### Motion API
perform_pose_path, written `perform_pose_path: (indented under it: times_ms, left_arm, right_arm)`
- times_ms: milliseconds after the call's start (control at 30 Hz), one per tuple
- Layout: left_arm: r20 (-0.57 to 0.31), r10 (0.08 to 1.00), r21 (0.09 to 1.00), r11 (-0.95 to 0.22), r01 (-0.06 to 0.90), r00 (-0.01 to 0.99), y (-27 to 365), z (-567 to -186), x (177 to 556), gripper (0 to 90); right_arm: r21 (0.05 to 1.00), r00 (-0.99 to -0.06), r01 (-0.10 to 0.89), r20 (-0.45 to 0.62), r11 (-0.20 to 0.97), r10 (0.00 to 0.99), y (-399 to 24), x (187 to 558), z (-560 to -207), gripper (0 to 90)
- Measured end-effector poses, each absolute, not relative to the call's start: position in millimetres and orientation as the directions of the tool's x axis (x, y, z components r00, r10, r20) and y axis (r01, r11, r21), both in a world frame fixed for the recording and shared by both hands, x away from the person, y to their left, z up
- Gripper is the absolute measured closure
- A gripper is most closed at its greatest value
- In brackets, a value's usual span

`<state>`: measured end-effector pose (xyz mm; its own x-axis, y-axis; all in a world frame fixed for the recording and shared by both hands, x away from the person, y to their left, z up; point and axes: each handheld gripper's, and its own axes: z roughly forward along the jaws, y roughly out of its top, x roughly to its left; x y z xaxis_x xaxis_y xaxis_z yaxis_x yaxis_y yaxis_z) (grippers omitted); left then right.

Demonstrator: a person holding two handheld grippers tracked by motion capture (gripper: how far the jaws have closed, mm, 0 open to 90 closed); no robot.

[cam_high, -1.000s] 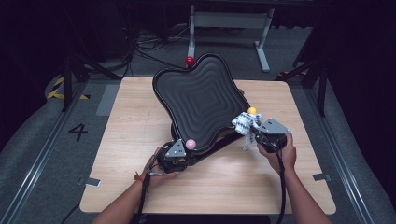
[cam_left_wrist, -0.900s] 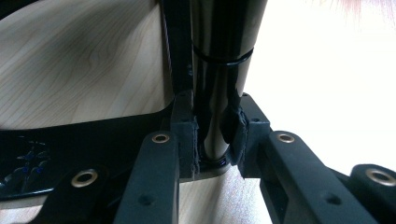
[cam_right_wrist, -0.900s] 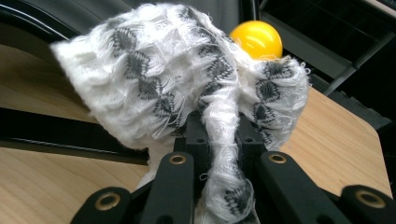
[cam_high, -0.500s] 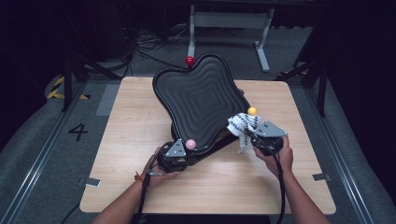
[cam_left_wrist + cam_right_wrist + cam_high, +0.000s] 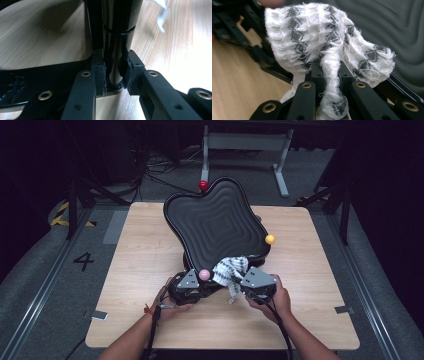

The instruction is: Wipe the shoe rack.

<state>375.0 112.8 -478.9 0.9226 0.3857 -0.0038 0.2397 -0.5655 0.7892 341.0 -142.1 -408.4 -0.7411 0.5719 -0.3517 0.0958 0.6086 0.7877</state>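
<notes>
A black wavy-ribbed board (image 5: pixel 215 220) stands tilted on the wooden table (image 5: pixel 145 250), with a red ball (image 5: pixel 203 185), a yellow ball (image 5: pixel 270 239) and a pink ball (image 5: pixel 204 274) at its corners. My left gripper (image 5: pixel 196 286) is at the near corner under the pink ball. In the left gripper view it (image 5: pixel 113 72) is shut on a glossy black post (image 5: pixel 116 30) of the board. My right gripper (image 5: pixel 243 276) is shut on a white cloth with a dark pattern (image 5: pixel 230 267), which rests against the board's near edge. In the right gripper view the cloth (image 5: pixel 312 37) bulges above the jaws (image 5: pixel 329 72), in front of the board (image 5: pixel 387 25).
A metal stand (image 5: pixel 245 142) and cables lie on the dark floor beyond the table. A floor mark "4" (image 5: pixel 83 261) is at the left. Bare tabletop lies left, right and in front of the board.
My right gripper has slid left along the board's near edge with the cloth, away from the yellow ball and toward the pink one. The left gripper has stayed put.
</notes>
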Motion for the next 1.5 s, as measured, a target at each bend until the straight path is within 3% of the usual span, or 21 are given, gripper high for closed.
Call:
perform_pose_path:
  times_ms: [400,767,1267,1500]
  left_arm:
    - [0.001,0.384,0.789,-0.567,0.235,0.923,113,-479,375,73.6]
    - [0.000,0.385,0.789,-0.567,0.236,0.923,113,-479,375,73.7]
    - [0.003,0.380,0.787,-0.572,0.232,0.925,113,-479,375,73.7]
    - [0.004,0.380,0.787,-0.572,0.232,0.925,113,-479,375,73.8]
  right_arm:
    - [0.788,-0.762,0.072,-0.352,0.612,0.543,-132,335,-407,80.1]
    - [0.804,-0.680,0.169,-0.323,0.570,0.658,-161,369,-414,80.2]
    - [0.799,-0.585,0.211,-0.358,0.563,0.728,-203,379,-412,80.2]
    - [0.806,-0.513,0.298,-0.315,0.511,0.798,-237,392,-419,80.2]
